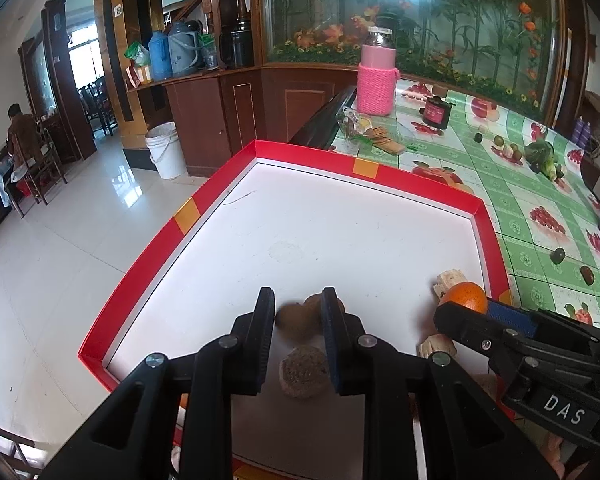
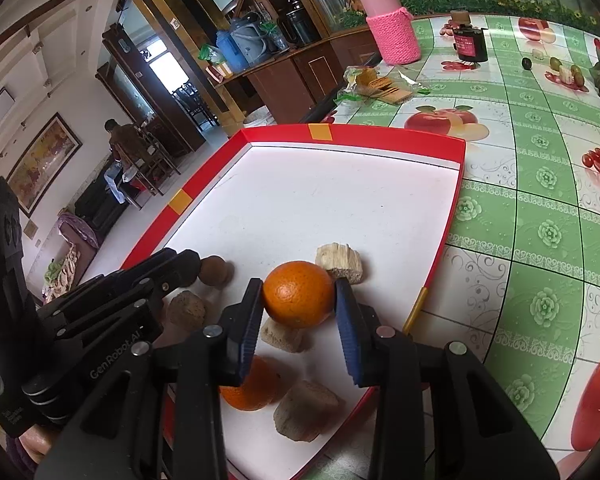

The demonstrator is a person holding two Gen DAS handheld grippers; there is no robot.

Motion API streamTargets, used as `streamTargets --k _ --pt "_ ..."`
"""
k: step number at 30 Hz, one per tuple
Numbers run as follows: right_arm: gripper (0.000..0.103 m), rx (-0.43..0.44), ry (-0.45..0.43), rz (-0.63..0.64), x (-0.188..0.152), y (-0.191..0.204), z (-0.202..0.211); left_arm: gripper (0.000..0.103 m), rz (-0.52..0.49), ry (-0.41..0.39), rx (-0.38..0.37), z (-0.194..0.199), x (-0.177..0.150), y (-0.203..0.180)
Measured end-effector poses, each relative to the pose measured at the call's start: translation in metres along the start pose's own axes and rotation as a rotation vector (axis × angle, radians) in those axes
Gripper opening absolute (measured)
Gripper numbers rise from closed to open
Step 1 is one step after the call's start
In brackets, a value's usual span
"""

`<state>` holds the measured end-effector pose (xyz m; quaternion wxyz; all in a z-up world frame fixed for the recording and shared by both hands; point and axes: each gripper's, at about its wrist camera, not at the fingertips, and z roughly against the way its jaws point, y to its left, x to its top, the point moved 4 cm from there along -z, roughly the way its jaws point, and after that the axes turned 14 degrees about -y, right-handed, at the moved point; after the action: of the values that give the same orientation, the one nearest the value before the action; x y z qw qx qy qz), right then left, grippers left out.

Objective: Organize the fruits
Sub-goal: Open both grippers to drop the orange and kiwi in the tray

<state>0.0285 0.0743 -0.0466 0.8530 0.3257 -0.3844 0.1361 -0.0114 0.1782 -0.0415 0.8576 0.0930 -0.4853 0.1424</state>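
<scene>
Sorting partly done: right gripper (image 2: 298, 300) pinches an orange (image 2: 298, 294) just above the red tray (image 2: 383, 136), among pale chunks. Left gripper (image 1: 298, 312) is spread over brown fruits (image 1: 296, 322) on the tray floor (contact unclear). Second orange (image 2: 248, 386) already lies inside. Several small fruits (image 1: 557, 256) remain out on the counter (image 2: 539, 240).
</scene>
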Motion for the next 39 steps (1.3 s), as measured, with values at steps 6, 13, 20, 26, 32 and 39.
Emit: streamTargets --k 6,13,20,26,32,39 --pt "0.041 -0.006 -0.009 -0.002 0.002 -0.002 0.004 0.042 0.026 -0.001 0.008 0.0 -0.001 0.006" --pt "0.042 -0.012 -0.041 -0.022 0.007 -0.007 0.008 0.044 0.051 -0.002 0.013 0.002 0.0 0.011" --pt "0.042 -0.039 -0.07 -0.036 0.012 -0.017 0.015 0.051 0.044 -0.015 -0.003 0.009 0.004 0.005" --pt "0.042 -0.049 -0.1 -0.076 0.017 -0.036 0.028 0.056 0.031 -0.016 -0.022 0.014 0.003 -0.005" --pt "0.042 -0.076 -0.139 -0.093 0.022 -0.055 0.045 0.058 0.009 -0.009 -0.034 0.019 0.002 -0.019" --pt "0.042 -0.116 -0.184 -0.142 0.028 -0.09 0.074 0.063 -0.008 -0.012 -0.039 0.025 0.003 -0.032"
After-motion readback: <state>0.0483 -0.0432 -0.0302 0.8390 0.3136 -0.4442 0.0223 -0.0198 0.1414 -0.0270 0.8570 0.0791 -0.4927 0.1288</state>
